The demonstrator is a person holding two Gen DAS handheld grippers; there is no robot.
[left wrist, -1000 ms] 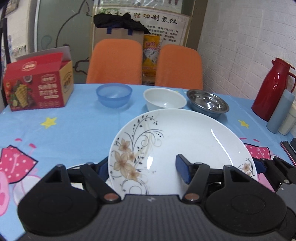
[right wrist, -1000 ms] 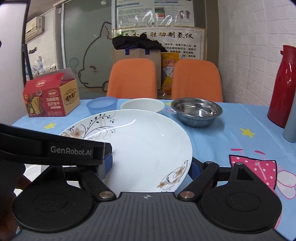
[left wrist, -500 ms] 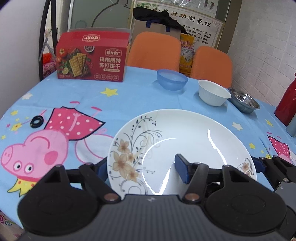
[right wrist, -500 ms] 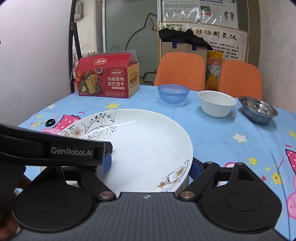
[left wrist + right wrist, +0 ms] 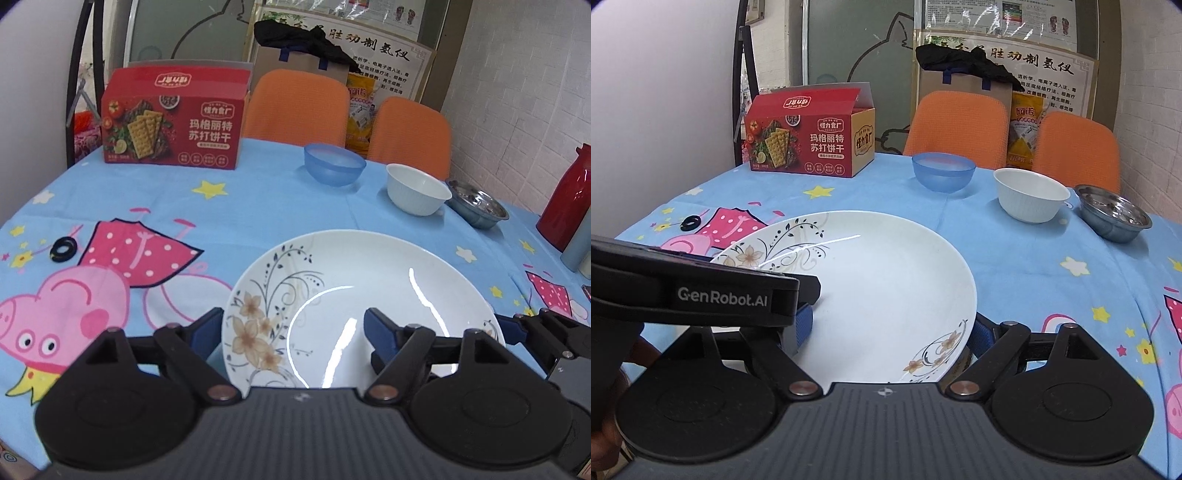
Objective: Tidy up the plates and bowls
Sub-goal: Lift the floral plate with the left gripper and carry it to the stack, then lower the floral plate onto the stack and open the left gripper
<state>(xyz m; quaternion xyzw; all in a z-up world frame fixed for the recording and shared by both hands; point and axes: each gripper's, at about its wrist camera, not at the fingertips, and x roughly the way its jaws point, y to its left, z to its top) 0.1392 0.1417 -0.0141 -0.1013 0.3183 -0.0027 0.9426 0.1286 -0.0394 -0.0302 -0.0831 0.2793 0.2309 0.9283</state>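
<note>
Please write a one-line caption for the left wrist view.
Both grippers hold a floral white plate above the cartoon tablecloth; three bowls stand behind.

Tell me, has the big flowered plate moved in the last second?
Yes. The plate, held by both tools, swung left: the red cracker box went from the far-left edge toward the middle.

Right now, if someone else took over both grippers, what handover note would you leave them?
Left gripper: shut on the floral plate at its left rim.
Right gripper: shut on the same plate's right rim, so it is carried between both.
Blue bowl, white bowl and steel bowl stand apart in a row at the far side of the table, none stacked.
Done: plate gripped.
Left: set the plate down, then probably gather the bowls.
</note>
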